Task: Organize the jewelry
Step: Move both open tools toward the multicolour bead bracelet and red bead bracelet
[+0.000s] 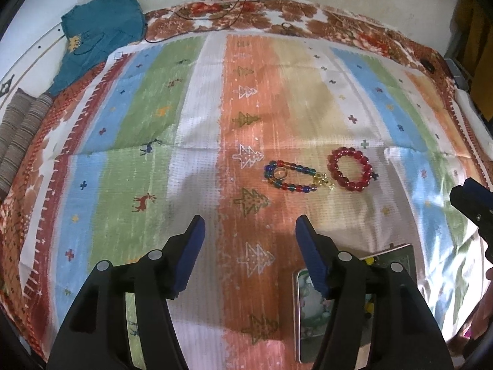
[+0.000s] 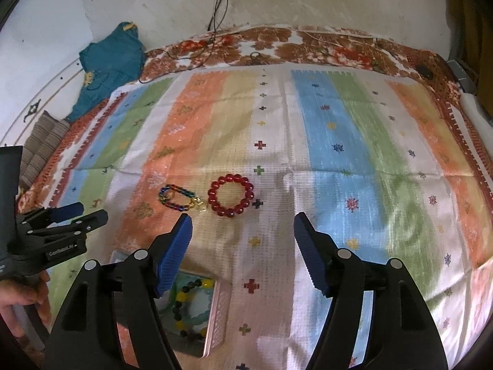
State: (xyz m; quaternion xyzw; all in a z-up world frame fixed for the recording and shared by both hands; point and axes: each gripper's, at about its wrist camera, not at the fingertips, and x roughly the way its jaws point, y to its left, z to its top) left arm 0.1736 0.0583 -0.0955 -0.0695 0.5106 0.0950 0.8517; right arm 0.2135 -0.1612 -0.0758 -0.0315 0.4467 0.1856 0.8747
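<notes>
Bracelets lie side by side mid-cloth: red bead bracelet (image 2: 230,195) just beside multicolour bead bracelet (image 2: 177,197), gold ring (image 1: 280,173) inside latter's loop. Likely light, floppy, beads slick; best pinch across strand. Open jewelry box (image 2: 197,308) near, beads already inside. Left gripper (image 1: 249,237) and right gripper (image 2: 243,234) both spread, empty, above striped cloth (image 2: 339,154).

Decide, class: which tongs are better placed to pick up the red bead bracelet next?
Probably the right tongs: open and empty, with the red bead bracelet just ahead of their tips. From the left tongs, it lies off to the right.
</notes>
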